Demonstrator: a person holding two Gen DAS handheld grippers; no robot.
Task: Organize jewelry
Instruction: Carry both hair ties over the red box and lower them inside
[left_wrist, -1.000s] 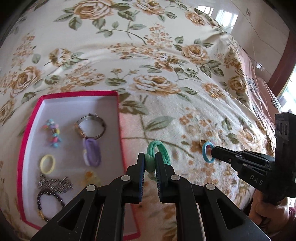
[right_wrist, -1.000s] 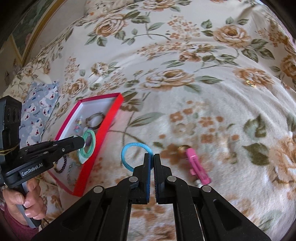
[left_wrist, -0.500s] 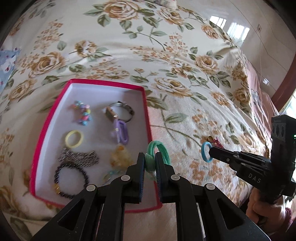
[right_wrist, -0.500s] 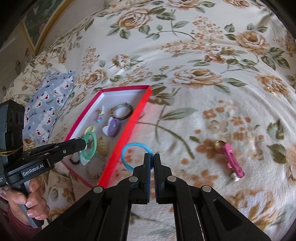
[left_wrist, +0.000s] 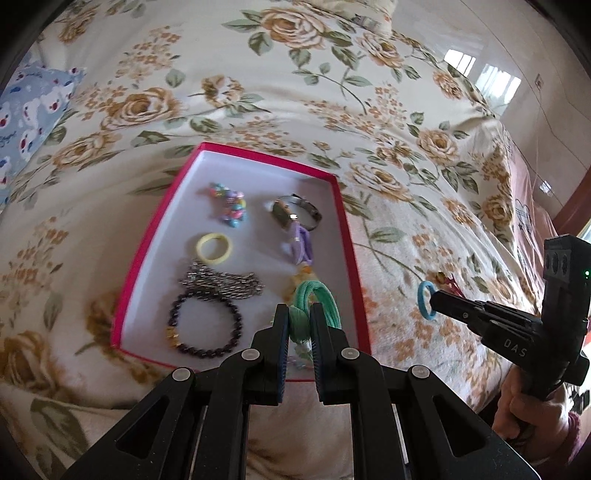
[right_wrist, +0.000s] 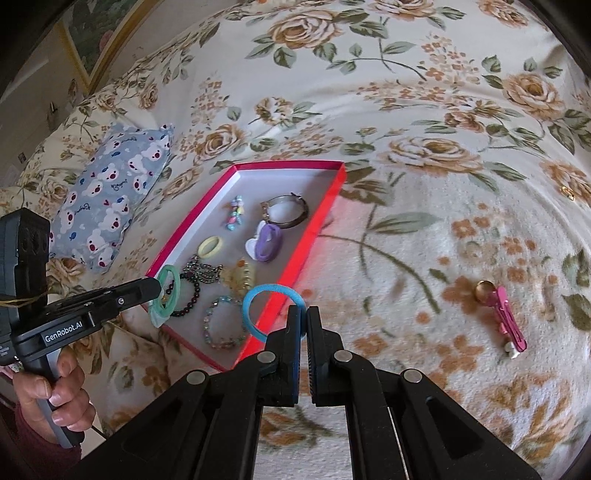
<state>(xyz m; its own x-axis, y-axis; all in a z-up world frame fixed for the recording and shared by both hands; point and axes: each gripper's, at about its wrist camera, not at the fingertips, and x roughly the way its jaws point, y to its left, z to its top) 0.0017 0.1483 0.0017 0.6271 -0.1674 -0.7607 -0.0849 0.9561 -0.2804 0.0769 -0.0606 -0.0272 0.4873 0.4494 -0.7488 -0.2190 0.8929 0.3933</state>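
Observation:
A red-rimmed box (left_wrist: 345, 221) (right_wrist: 325, 218) with a white floor lies on the flowered bedspread and holds several pieces of jewelry. My left gripper (left_wrist: 299, 314) (right_wrist: 157, 286) is shut on a green hair tie (left_wrist: 314, 299) (right_wrist: 168, 291), which hangs over the box's near end. My right gripper (right_wrist: 303, 314) (left_wrist: 434, 297) is shut on a blue hair tie (right_wrist: 258, 314) (left_wrist: 424, 299), held above the bedspread just right of the box's long side. Out on the bedspread to the right lie a pink hair clip (right_wrist: 509, 319) and a gold ring (right_wrist: 484, 290).
Inside the box are a yellow hair tie (left_wrist: 214, 248), a dark bead bracelet (left_wrist: 207, 325), a metal chain (left_wrist: 221, 282), a watch (left_wrist: 297, 214), a purple tie (left_wrist: 301, 245) and coloured beads (left_wrist: 231, 206). A blue bear-print pillow (right_wrist: 110, 195) sits left of the box. A hand (right_wrist: 48, 398) grips each handle.
Both grippers moved left toward the box, each still holding its hair tie. The green tie now hangs over the box's inside; the blue tie has left the pink clip behind.

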